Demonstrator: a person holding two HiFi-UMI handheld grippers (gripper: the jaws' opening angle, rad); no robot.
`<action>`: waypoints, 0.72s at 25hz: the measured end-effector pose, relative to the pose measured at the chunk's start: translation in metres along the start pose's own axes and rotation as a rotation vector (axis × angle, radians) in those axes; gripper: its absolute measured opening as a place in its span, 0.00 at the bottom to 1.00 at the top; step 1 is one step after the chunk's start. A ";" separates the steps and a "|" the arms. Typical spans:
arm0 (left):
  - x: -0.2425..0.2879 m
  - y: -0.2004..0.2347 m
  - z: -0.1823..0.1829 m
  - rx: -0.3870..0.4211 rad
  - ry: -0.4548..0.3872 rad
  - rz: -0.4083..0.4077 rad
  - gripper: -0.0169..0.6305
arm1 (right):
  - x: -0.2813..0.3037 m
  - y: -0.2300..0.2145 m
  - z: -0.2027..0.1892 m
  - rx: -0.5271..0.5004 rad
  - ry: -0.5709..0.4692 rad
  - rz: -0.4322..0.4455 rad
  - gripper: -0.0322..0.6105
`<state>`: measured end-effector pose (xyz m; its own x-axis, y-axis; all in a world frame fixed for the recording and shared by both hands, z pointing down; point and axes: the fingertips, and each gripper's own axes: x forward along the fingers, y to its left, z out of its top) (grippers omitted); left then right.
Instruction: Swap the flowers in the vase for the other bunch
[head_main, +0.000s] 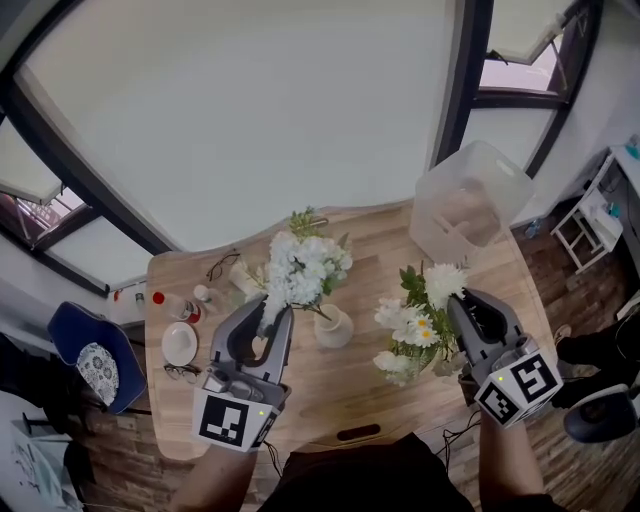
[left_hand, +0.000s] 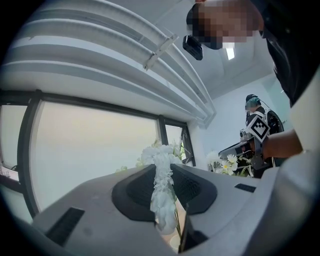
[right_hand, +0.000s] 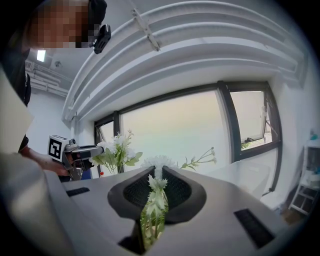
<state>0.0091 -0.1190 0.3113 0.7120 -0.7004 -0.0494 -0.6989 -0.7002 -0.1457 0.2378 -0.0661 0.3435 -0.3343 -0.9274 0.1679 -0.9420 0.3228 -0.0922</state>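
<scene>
My left gripper is shut on a bunch of fluffy white flowers, held above the wooden table. In the left gripper view, the white blooms are pinched between the jaws of the left gripper. A small white vase stands on the table between the two grippers, just right of the left one. My right gripper is shut on a bunch of white daisies with green leaves. In the right gripper view, their stems sit between its jaws.
A clear plastic bin stands at the table's far right corner. At the left are a white plate, small bottles and two pairs of glasses. A blue chair is beside the table's left edge.
</scene>
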 end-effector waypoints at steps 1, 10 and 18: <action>0.000 -0.002 -0.003 0.001 0.004 0.001 0.16 | 0.000 0.000 -0.003 0.001 0.005 -0.001 0.15; 0.003 -0.017 -0.028 -0.003 0.032 -0.003 0.16 | -0.006 -0.008 -0.020 0.031 0.003 -0.004 0.15; 0.005 -0.025 -0.049 0.011 0.053 -0.020 0.16 | -0.003 0.001 -0.041 0.075 0.028 0.020 0.15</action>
<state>0.0271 -0.1116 0.3628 0.7207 -0.6932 0.0061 -0.6839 -0.7124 -0.1571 0.2362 -0.0548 0.3831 -0.3543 -0.9151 0.1924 -0.9306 0.3248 -0.1685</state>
